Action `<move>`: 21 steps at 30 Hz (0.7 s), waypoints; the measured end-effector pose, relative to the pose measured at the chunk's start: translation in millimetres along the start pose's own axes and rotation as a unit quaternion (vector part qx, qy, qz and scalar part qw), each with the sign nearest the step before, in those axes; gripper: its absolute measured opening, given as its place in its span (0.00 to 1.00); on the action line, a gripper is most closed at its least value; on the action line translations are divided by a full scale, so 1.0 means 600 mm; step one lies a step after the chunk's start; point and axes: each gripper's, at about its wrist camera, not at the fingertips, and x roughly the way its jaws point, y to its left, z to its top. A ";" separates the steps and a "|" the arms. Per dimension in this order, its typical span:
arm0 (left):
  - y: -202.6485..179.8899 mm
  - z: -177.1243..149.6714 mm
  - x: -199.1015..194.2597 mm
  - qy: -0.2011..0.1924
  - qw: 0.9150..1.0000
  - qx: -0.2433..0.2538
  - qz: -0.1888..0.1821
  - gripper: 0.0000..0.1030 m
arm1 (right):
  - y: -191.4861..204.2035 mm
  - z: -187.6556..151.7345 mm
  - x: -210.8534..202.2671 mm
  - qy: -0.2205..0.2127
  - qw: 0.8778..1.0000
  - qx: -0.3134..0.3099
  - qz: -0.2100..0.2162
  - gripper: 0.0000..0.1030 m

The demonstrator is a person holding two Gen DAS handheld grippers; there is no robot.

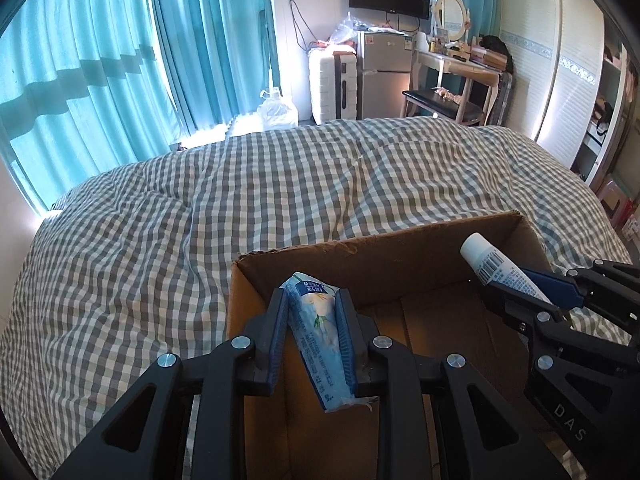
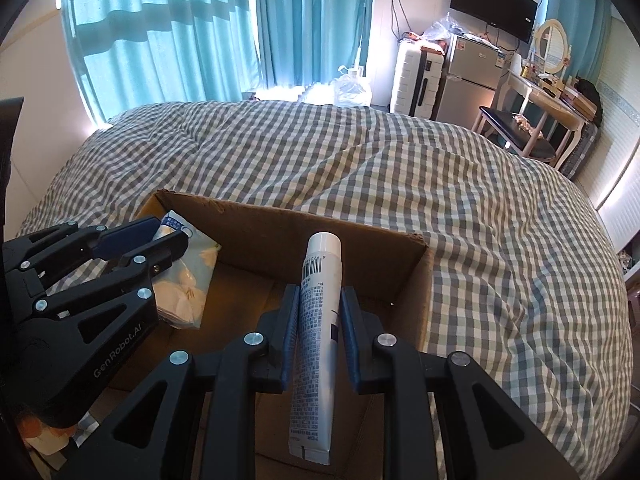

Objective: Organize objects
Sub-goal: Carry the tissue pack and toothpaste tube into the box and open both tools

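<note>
Holding 2 items over the open cardboard box (image 1: 400,264) at once, I judge this to be the drop-off step of the tidying: both things are carried and neither is yet set down. My left gripper (image 1: 313,292) is clamped on a blue-and-white tissue pack (image 1: 316,332), the blue pads pressing its 2 sides, the pack hanging above the left part of the box. My right gripper (image 2: 320,292) is closed around a white squeeze tube (image 2: 318,320), cap end pointing forward and the crimped end trailing back toward the camera, over the right part of the box.

The box sits on the grey-checked duvet (image 1: 240,184), and what I can see of its floor looks bare.

Next, I think each gripper needs lowering until its item is near the box floor, then the fingers parted. The 2 grippers are near each other, so I would release 1 at a time. The duvet is soft, so the box may tip if I lean on a wall.
</note>
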 end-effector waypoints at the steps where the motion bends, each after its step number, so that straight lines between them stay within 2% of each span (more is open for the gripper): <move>1: -0.001 0.001 -0.004 -0.001 1.000 -0.001 -0.001 0.25 | 0.000 -0.001 -0.004 0.001 1.000 -0.001 -0.001 0.20; 2: -0.002 0.004 -0.008 -0.001 1.000 -0.002 -0.001 0.27 | 0.001 -0.001 -0.008 0.000 1.000 -0.002 -0.002 0.26; 3: -0.002 0.005 -0.012 -0.002 1.000 -0.005 -0.001 0.29 | 0.001 -0.001 -0.014 -0.002 1.000 0.000 -0.006 0.38; 5: -0.001 0.010 -0.024 -0.004 1.000 -0.009 -0.003 0.33 | 0.000 -0.001 -0.027 -0.010 1.000 0.007 -0.013 0.51; 6: 0.000 0.012 -0.030 -0.005 1.000 -0.010 -0.001 0.39 | -0.001 0.000 -0.036 -0.014 1.000 0.012 -0.012 0.52; 7: 0.001 0.013 -0.036 -0.006 1.000 -0.012 0.002 0.49 | -0.003 0.001 -0.045 -0.015 1.000 0.016 -0.010 0.52; 8: 0.002 0.014 -0.046 -0.010 1.000 -0.014 0.008 0.53 | -0.003 0.000 -0.055 -0.016 1.000 0.017 -0.009 0.52; 9: 0.005 0.015 -0.059 -0.018 1.000 -0.018 0.014 0.60 | -0.005 0.001 -0.064 -0.018 1.000 0.017 -0.010 0.52; 10: 0.008 0.015 -0.074 -0.029 0.999 -0.021 0.016 0.70 | -0.006 0.000 -0.078 -0.023 1.000 0.017 -0.012 0.53; 12: 0.013 0.015 -0.104 -0.046 0.998 -0.027 0.018 0.83 | -0.008 -0.004 -0.105 -0.032 0.999 0.018 -0.017 0.53; 18: 0.026 0.023 -0.214 -0.084 0.996 -0.027 0.023 0.84 | -0.005 -0.015 -0.210 -0.069 0.997 0.023 -0.028 0.59; 21: 0.025 0.024 -0.283 -0.108 0.994 -0.028 0.018 0.89 | 0.007 -0.021 -0.276 -0.096 0.994 0.019 -0.042 0.60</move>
